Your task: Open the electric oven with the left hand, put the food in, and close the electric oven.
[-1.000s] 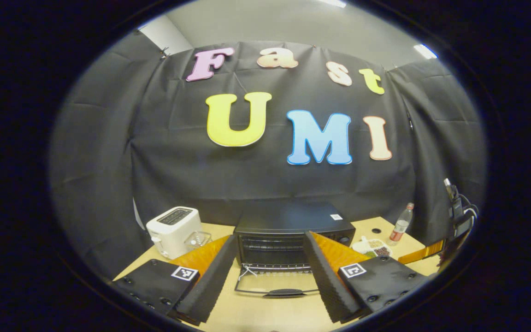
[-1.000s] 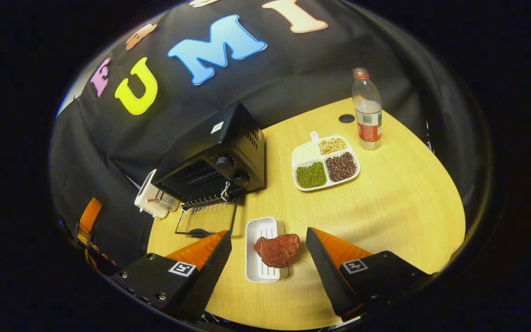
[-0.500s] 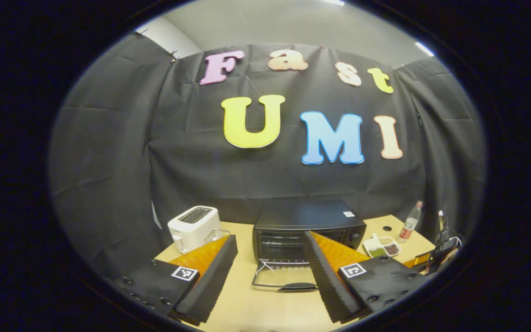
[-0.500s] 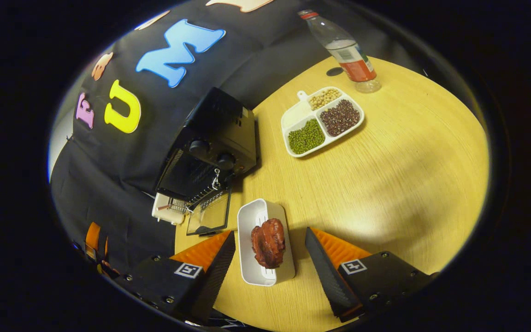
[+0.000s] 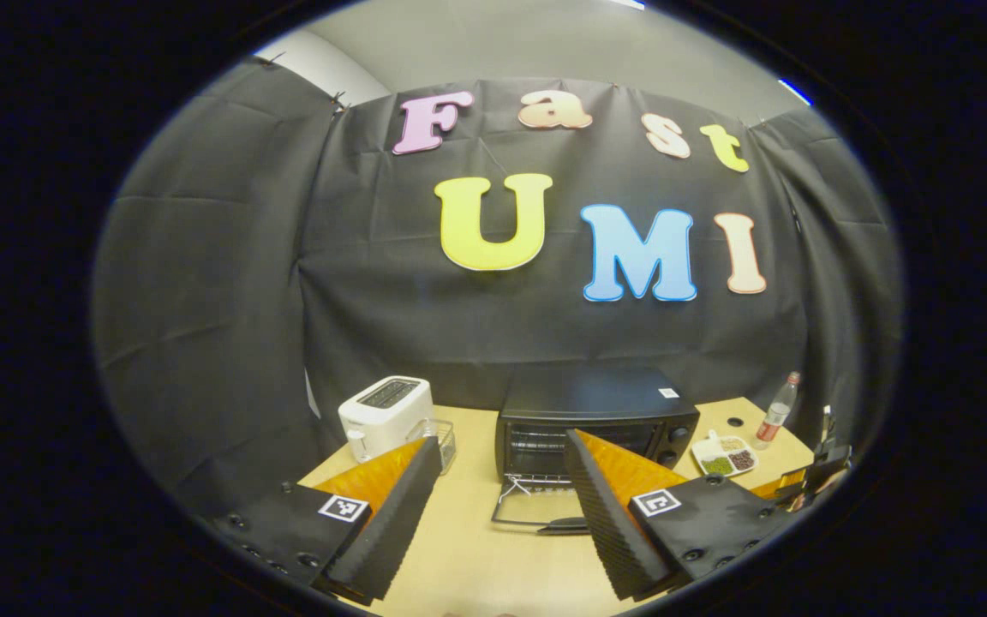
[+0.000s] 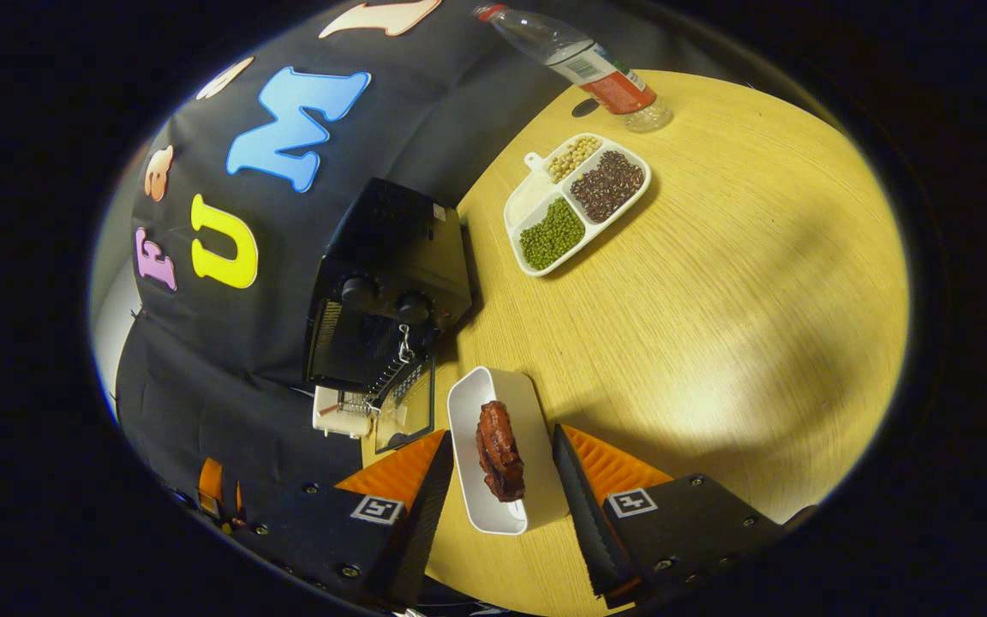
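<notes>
- Oven (image 5: 596, 420) seen lower centre, door (image 5: 536, 512) dropped open.
- Left gripper (image 5: 502, 514) held wide, empty.
- Right gripper (image 6: 498, 501) spread wide around tray (image 6: 469, 428); meat (image 6: 498, 450) lies between fingers, untouched.

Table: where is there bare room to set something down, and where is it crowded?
The widest bare patch of table lies right of the bean tray and white dish, below the bottle. It is crowded around the oven: its open door, the dish and the toaster sit close together.
</notes>
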Motion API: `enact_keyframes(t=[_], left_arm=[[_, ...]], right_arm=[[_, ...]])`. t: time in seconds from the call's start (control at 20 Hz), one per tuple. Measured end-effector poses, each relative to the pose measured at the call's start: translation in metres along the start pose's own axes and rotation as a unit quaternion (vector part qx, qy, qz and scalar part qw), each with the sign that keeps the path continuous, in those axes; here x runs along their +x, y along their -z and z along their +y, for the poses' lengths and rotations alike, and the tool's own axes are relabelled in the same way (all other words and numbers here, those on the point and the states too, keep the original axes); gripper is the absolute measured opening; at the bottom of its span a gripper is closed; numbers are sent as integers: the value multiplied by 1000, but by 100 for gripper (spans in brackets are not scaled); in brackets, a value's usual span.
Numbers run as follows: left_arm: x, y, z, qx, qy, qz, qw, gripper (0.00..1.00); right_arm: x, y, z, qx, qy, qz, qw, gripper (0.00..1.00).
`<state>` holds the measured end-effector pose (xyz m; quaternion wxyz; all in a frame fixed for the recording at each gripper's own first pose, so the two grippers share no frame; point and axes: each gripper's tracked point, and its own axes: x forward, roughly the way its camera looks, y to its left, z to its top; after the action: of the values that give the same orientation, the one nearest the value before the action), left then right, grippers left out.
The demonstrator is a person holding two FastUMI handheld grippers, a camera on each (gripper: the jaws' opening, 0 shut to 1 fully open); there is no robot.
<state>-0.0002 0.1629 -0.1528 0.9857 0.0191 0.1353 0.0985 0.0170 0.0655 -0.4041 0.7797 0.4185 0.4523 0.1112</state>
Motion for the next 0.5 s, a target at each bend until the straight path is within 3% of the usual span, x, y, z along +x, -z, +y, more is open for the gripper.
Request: enact_keyframes(t=[0.05,0.1,0.15,0.25,0.3,0.35,0.5], left_arm=[[0,0,-2,1,2,0,1000,91],[1,1,-4,3,5,1,1000,91],[0,1,-5,6,5,1,1000,91],[0,2,-8,10,9,2,1000,91],[-1,4,-10,10,13,3,1000,91],[-1,4,-10,11,14,2,1000,91],[-4,3,-11,9,19,1,1000,91]], right_arm=[[14,3,-5,-1,11,-9,1000,71],[8,-13,-8,7,21,-23,999,63],[12,-9,-5,23,7,-25,999,27],[3,-7,0,26,-5,-19,999,24],[-3,-34,1,32,-9,-30,999,23],[13,-10,1,35,-16,-27,999,10],[3,-9,15,19,-31,-23,999,10]])
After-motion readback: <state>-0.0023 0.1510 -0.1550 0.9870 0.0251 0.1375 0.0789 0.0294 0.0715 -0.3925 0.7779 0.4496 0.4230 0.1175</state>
